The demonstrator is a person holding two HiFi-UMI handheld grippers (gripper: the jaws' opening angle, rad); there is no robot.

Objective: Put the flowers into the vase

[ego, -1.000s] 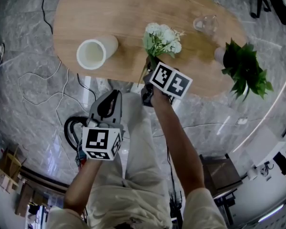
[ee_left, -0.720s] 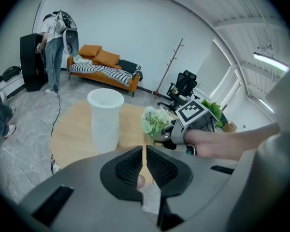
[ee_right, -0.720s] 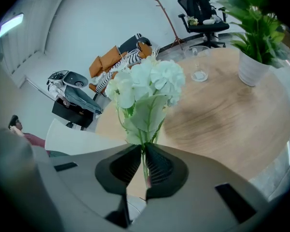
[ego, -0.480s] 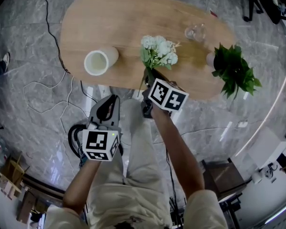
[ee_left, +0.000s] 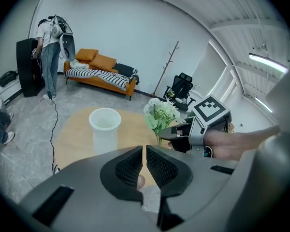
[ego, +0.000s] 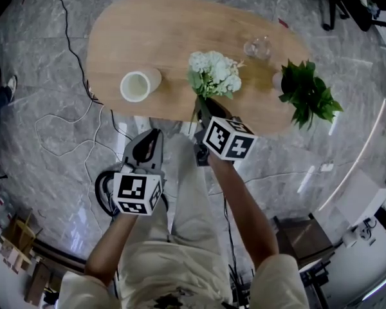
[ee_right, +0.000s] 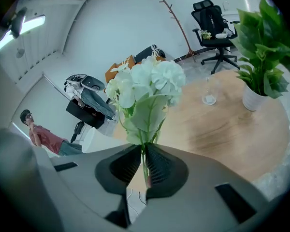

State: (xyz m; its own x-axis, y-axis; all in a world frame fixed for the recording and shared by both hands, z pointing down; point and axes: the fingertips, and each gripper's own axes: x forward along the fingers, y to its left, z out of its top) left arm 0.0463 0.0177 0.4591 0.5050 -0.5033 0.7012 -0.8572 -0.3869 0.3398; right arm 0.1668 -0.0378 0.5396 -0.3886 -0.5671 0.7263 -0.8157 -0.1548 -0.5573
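My right gripper [ego: 201, 111] is pinching the white flowers with green leaves [ego: 213, 73], lifting them higher toward the white round vase [ego: 138, 85] at left. My left gripper [ego: 153, 137] is staying closed, empty.

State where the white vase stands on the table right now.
In the head view, the white vase stands upright near the left end of the wooden table, by its near edge, apart from and left of the flowers held in the right tool.
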